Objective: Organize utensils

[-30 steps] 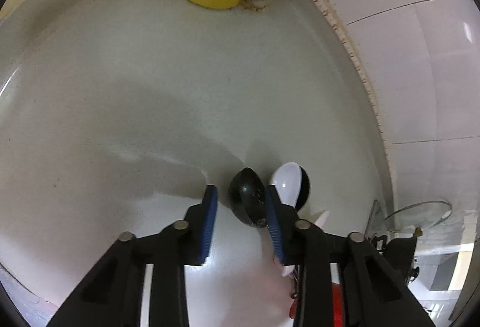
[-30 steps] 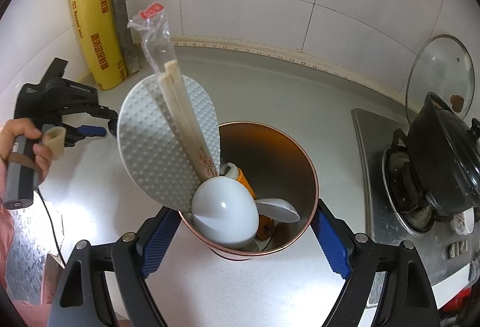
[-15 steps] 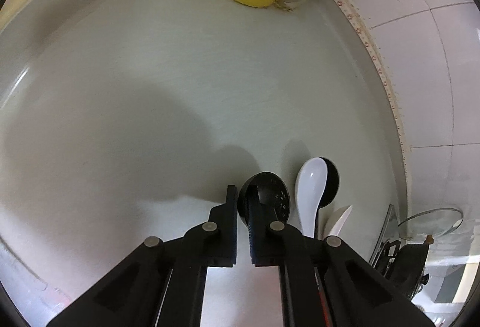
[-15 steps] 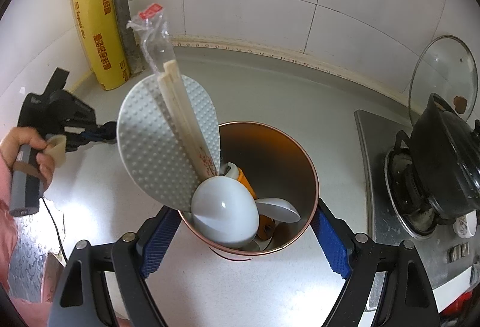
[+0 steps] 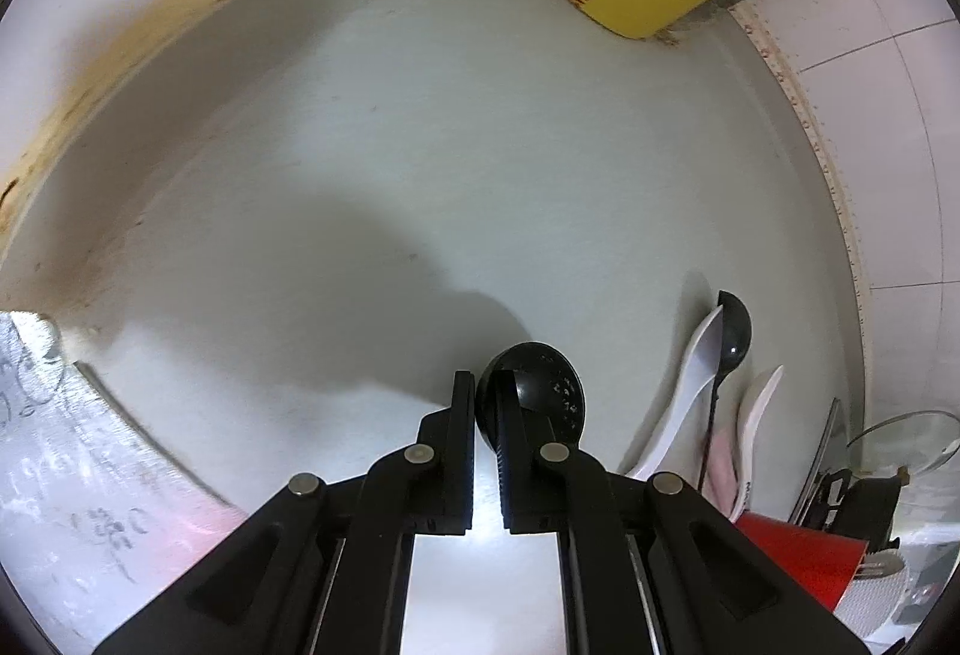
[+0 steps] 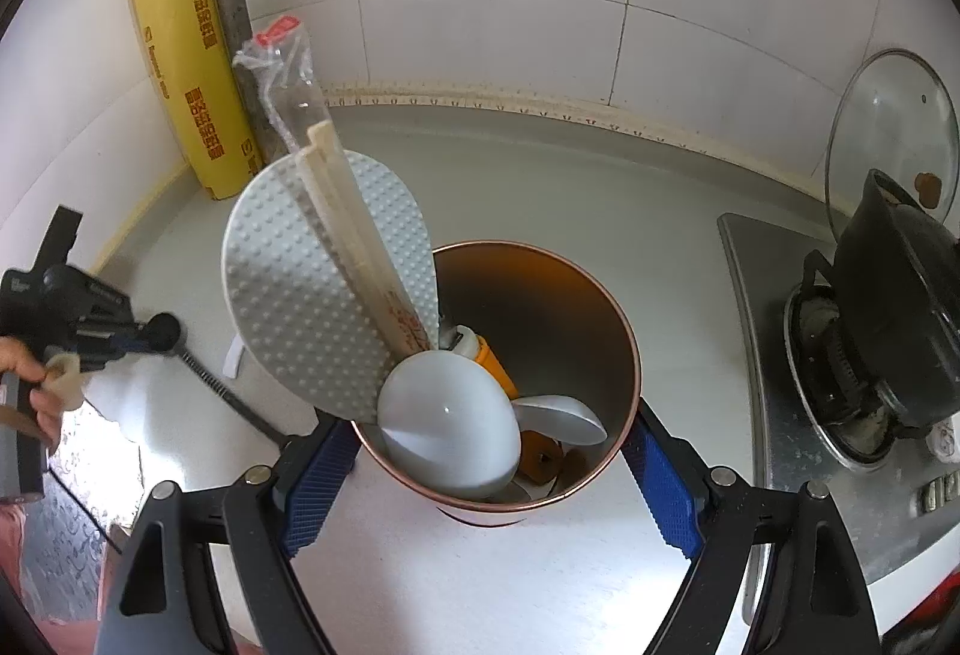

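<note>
Our left gripper (image 5: 486, 403) has just closed its jaws on the black ladle (image 5: 540, 391), now lifted off the table (image 5: 420, 144). Our right gripper (image 6: 486, 463) clamps the holder (image 6: 618, 355), ready to receive it.

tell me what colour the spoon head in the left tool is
Black: the spoon head in the left tool shows best in the left wrist view.

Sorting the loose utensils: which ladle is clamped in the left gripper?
The black perforated ladle, pinched in the left gripper. The smaller black ladle lies free beside a white spoon.
</note>
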Tool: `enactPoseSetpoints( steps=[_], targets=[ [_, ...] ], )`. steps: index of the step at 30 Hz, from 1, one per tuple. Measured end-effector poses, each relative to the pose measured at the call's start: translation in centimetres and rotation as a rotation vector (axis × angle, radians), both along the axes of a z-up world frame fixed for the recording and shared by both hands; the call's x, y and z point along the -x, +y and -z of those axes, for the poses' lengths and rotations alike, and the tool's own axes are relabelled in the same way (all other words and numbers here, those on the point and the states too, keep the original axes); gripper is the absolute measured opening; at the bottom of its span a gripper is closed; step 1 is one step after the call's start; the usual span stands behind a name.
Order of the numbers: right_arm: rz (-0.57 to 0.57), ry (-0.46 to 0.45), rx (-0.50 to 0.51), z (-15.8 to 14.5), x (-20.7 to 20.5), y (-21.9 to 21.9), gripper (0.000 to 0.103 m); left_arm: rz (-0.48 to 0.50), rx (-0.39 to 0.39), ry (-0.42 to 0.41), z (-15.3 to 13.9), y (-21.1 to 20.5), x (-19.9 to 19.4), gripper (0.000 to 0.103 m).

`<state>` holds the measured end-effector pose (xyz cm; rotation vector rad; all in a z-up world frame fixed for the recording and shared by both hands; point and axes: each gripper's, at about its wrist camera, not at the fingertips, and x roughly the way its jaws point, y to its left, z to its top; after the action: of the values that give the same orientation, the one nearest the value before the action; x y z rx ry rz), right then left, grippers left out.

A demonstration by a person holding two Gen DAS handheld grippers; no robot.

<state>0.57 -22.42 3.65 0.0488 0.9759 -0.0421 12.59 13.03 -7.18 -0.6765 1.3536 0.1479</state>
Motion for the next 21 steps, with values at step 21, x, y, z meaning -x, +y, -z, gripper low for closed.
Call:
enactPoseSetpoints(
  steps=[21],
  targets=[
    [-0.007, -0.018, -0.026, 0.4, 0.0, -0.4, 0.088, 0.293, -0.106, -0.053, -1.8, -8.8, -7.0, 0.039]
  ],
)
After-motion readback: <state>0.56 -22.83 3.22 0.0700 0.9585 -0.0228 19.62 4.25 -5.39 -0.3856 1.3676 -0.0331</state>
